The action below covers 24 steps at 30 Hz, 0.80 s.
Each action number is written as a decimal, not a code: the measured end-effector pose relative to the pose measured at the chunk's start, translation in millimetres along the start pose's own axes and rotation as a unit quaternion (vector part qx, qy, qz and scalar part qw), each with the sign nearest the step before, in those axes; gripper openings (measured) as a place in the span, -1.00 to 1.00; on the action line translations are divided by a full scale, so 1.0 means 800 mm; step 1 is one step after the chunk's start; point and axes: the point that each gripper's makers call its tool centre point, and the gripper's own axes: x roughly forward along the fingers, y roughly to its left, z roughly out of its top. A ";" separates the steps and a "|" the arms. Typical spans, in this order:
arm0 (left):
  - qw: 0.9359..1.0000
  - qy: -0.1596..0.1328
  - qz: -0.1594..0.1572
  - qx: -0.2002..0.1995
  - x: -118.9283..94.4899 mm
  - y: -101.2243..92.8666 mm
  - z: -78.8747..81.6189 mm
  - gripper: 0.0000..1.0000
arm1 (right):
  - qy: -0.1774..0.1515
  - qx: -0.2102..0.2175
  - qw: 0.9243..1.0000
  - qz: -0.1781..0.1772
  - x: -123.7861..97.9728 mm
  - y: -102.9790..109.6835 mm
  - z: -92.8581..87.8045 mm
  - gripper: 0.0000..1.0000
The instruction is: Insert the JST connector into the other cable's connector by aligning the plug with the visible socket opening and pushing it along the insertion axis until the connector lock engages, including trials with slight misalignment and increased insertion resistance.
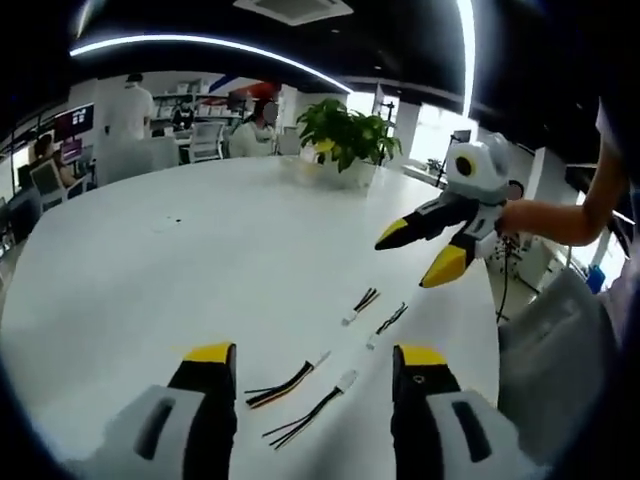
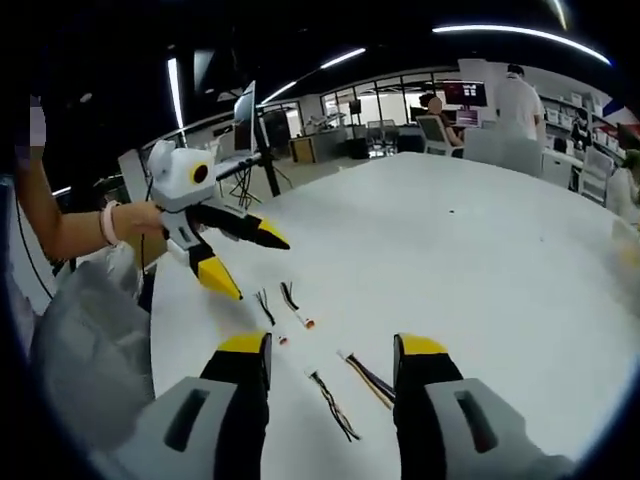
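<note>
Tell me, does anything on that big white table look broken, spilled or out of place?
Nothing stands out. Four short wired cable pieces lie loose and unconnected on the round white table, none visibly damaged. Both yellow-tipped grippers, left and right, hover open above them, holding nothing.

Two views face each other across round white table [image 1: 200, 260], each from just above it. Both share short loose wire cables [image 1: 290, 385] [image 2: 330, 400] lying between.

Large white round table [image 1: 180, 270]. Four short cable pieces with connectors laid near its edge: two multicoloured [image 1: 283, 385] [image 1: 312, 413], two dark [image 1: 363, 302] [image 1: 390, 319]. Potted plant [image 1: 345, 135] placed at far side.
</note>
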 end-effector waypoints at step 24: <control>0.994 0.002 -0.070 0.087 0.037 -0.008 -0.006 -0.34 | 0.021 -0.097 0.992 0.071 0.038 -0.006 -0.020 -0.46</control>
